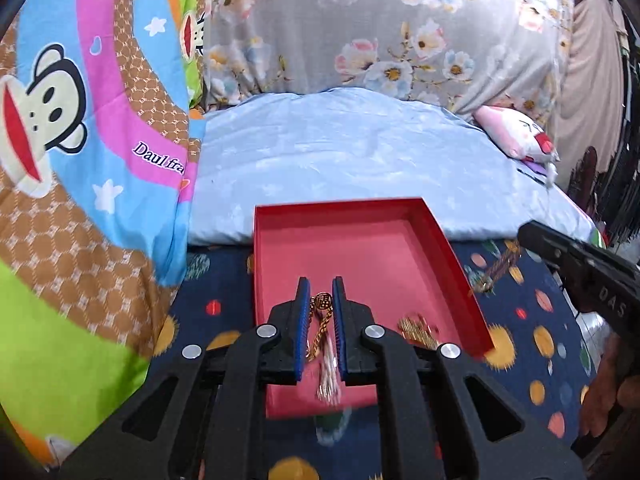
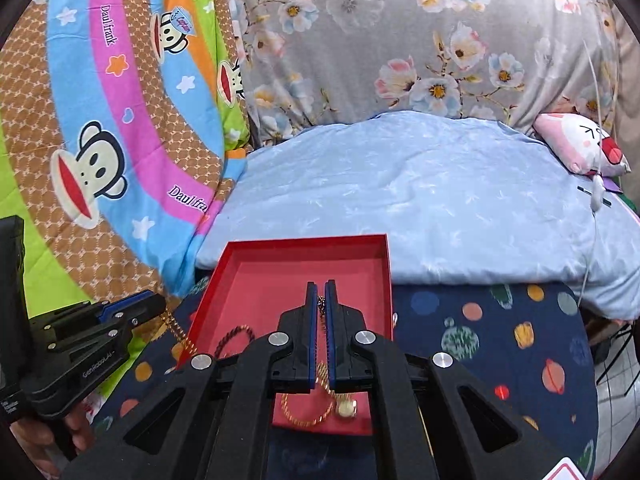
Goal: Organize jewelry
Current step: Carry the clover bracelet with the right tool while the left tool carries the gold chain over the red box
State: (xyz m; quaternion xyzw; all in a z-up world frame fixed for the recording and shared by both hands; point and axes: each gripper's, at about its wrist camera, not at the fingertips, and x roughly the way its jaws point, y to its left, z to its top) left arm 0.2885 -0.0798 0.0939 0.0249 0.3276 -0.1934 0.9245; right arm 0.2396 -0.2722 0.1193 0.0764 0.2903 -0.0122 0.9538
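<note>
A red open tray (image 1: 448, 240) (image 2: 384, 280) lies on a navy planet-print sheet. My left gripper (image 1: 321, 284) is shut on a gold rope chain with a round pendant (image 1: 322, 302); its tassel end dangles over the tray. Blurred gold jewelry (image 1: 416, 328) is in the tray to the right of it. My right gripper (image 2: 321, 286) is shut on a thin gold chain (image 2: 308, 412) that loops below the jaws with a pale oval charm (image 2: 346, 408). A dark twisted bracelet (image 2: 236, 338) rests in the tray. Each gripper also shows in the other's view: the right gripper (image 1: 532, 236), the left gripper (image 2: 154, 304).
A light blue quilt (image 1: 360, 148) lies just behind the tray. A bright monkey-print blanket (image 1: 80, 140) rises at the left, and a grey floral cloth (image 1: 380, 20) hangs at the back. A pink plush toy (image 2: 580, 148) sits far right. A hand (image 2: 76, 428) holds the left gripper.
</note>
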